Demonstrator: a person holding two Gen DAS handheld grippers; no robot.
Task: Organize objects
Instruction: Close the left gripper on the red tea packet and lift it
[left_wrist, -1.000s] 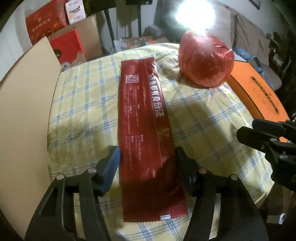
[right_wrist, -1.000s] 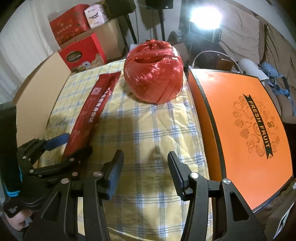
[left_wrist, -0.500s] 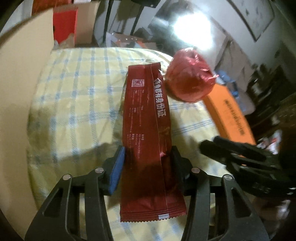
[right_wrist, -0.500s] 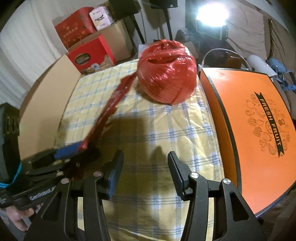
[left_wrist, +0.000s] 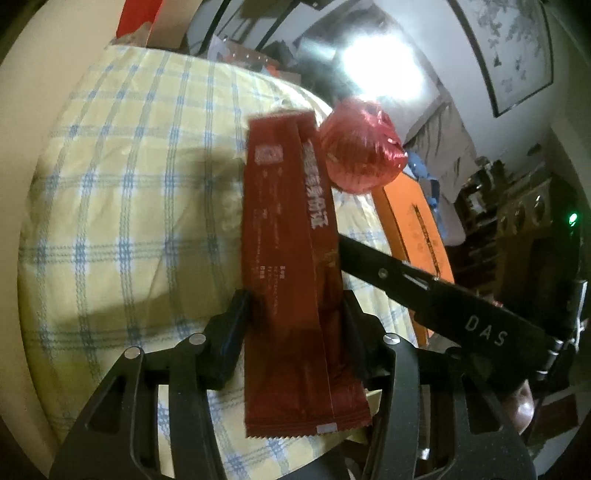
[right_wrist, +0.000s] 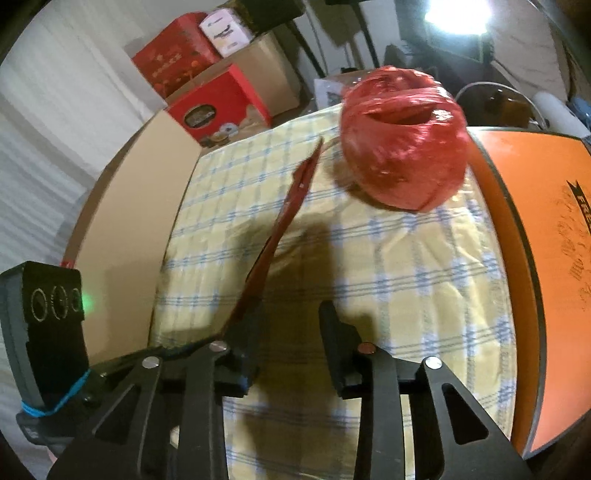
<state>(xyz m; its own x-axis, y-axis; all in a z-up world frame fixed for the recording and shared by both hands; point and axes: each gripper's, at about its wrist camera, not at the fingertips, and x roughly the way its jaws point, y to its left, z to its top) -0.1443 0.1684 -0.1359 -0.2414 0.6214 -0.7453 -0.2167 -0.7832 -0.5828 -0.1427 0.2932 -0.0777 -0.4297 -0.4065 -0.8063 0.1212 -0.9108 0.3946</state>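
Red sachet (left_wrist: 291, 266) pinched edgewise in the left tool (left_wrist: 295, 328), lifted off the checked cloth (left_wrist: 122, 206); right tool (right_wrist: 291, 328), empty, has just been narrowing — slippery foil could slide free.

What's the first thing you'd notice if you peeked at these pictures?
The long dark red packet, lifted off the yellow checked cloth between the left gripper fingers. Behind it sits a shiny red ball of string, next to a bright orange fruit box.
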